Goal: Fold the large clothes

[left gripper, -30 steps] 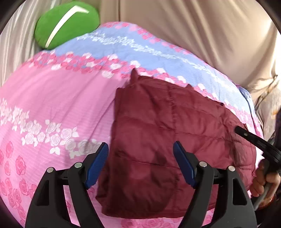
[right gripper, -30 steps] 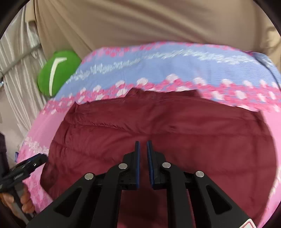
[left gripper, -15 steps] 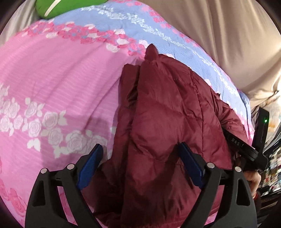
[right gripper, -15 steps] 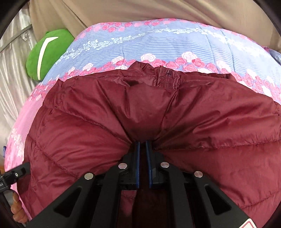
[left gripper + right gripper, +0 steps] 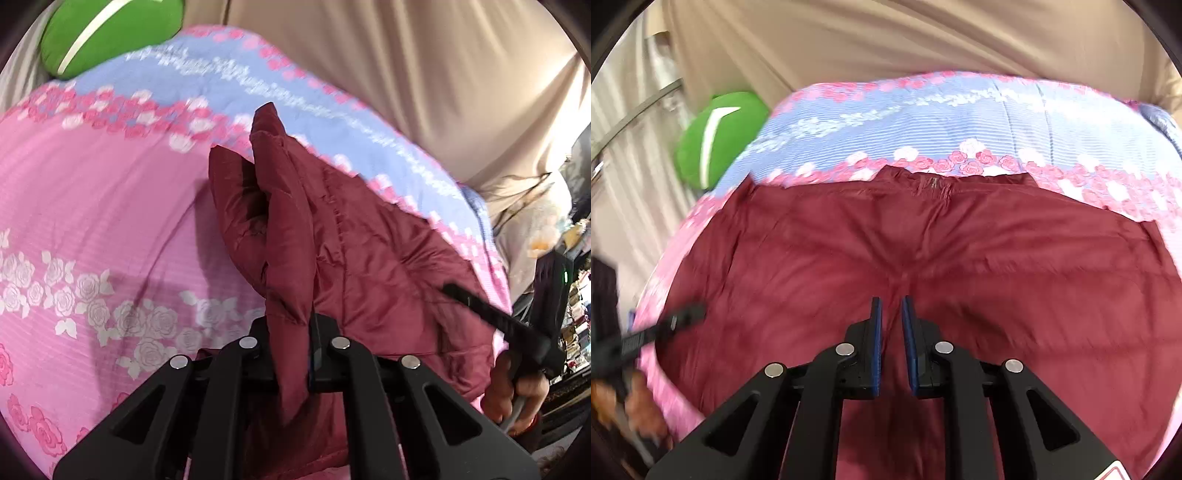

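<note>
Left wrist view first: my left gripper has just snapped closed, and it's clamped on a raised ridge of the jacket, a puffy maroon one lying on the pink floral bedspread. The pinched fold runs straight away from the jaws toward the far tip of the jacket, up near the blue band of the spread. So in this view the jacket's long axis goes from my jaws up and back, with the bulk sloping off to the right. Green pillow sits well apart at the top left. Over on the right edge I can see my right gripper reaching across the jacket, a hand on its handle.

Right wrist view: the jacket spreads wide, left to right, in front of the right gripper, with the collar and zipper at the far edge, pointing away from me. The right jaws are nearly together with a thin gap; fabric puckers toward them, but I can't tell if the pads are really biting or just hovering over it. They've barely crept wider just now.

My guess for the next move: the left hand is the one with a sure grip on its end, so the fold probably swings from left across toward the right. The risk I'd guess at is that slick shell slipping out.
</note>
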### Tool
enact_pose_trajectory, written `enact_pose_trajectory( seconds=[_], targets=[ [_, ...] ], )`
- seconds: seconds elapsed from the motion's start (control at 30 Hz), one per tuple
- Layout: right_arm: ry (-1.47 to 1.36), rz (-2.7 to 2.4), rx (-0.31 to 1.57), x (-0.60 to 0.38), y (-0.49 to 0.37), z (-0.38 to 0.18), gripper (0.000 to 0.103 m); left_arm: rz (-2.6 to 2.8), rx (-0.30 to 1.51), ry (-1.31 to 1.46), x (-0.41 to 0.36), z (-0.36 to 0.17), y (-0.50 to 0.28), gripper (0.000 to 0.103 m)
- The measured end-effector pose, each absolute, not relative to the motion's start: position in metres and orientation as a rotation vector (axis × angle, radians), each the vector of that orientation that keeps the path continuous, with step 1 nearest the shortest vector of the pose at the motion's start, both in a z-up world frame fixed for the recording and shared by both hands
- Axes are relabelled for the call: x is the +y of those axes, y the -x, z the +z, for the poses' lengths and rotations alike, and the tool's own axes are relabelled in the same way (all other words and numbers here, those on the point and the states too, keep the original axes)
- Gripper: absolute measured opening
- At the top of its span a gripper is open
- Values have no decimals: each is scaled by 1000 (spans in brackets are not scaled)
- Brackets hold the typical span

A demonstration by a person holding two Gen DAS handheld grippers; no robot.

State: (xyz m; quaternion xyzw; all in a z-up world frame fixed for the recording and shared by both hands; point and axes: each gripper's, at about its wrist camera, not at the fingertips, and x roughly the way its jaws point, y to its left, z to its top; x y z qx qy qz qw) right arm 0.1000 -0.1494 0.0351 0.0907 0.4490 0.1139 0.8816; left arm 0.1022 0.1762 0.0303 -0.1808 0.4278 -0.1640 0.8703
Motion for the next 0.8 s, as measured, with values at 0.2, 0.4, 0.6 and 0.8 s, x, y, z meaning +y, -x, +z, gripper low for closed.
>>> enact_pose_trajectory(
  seconds=[0.2, 0.4, 0.6, 0.8],
  targets=[
    [-216, 288, 1069, -147, -74, -8, 14, -415, 817, 329, 152, 65, -91, 7],
    [-249, 329, 1050, -144, -86, -25, 11, -447, 755, 272, 119, 89, -82, 7],
    [-259, 365, 1036, -133, -101, -29, 8, -512, 721, 230, 85, 101, -77, 7],
    [-417, 373, 981, -173, -88, -4, 11, -538, 706, 197, 60, 111, -73, 7]
  ],
)
